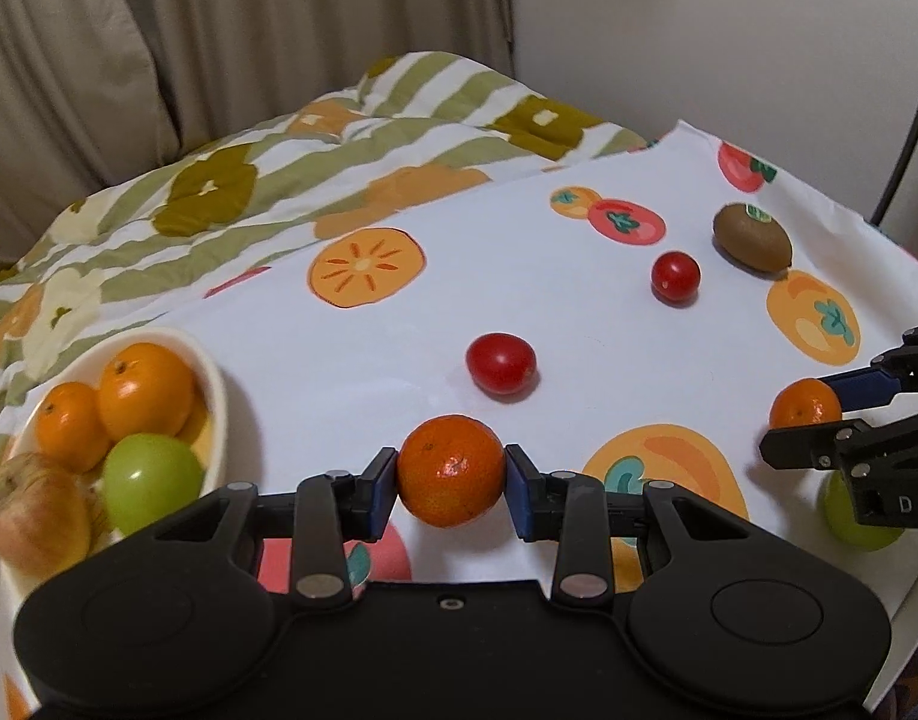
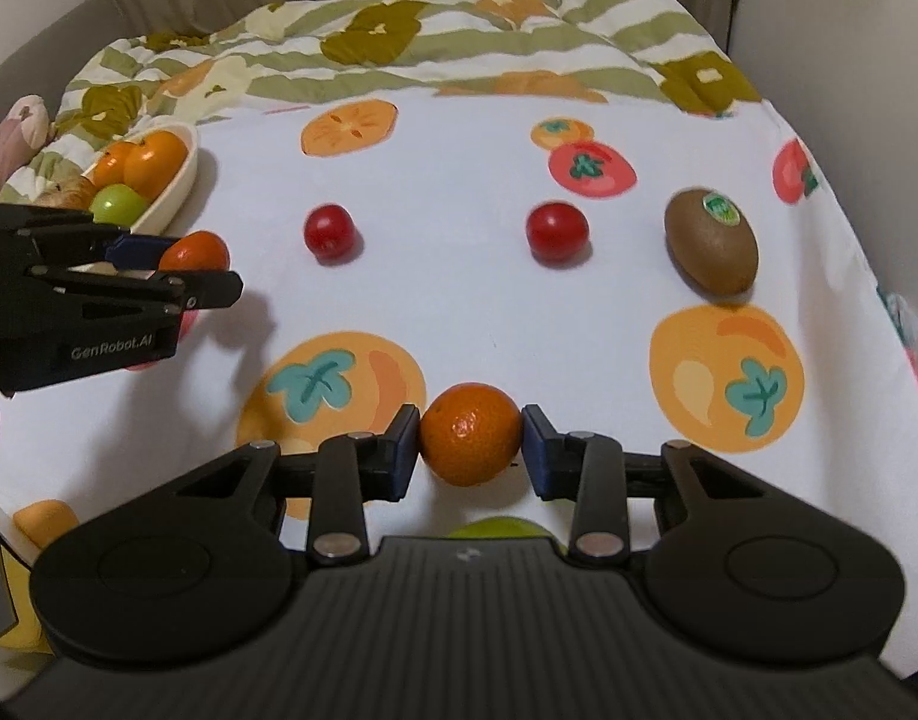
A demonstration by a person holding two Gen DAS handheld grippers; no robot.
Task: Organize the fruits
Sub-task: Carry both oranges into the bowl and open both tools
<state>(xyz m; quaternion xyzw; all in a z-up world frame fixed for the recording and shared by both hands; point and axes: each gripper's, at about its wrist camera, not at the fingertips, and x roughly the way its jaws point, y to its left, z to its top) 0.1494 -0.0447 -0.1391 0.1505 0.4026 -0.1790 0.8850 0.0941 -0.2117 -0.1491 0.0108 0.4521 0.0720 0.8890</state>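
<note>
Both hands are busy at once here. The left gripper has its blue pads pressed on either side of a mandarin, pinched across its widest part so the round fruit can't roll out. Over on the right, the right gripper does the same with a second mandarin, its pads snug against the peel.

The white bowl sits to the left at the edge of the cloth, already holding two oranges, a green fruit and an apple, so that looks like the collecting spot, and I'd judge both mandarins are headed there. The left one is much nearer to it.

Out on the printed cloth, two cherry tomatoes and a kiwi lie well apart from each other, untouched. A green fruit sits just under the right gripper. With both grippers loaded, I'd watch that they don't crowd each other at the bowl.
</note>
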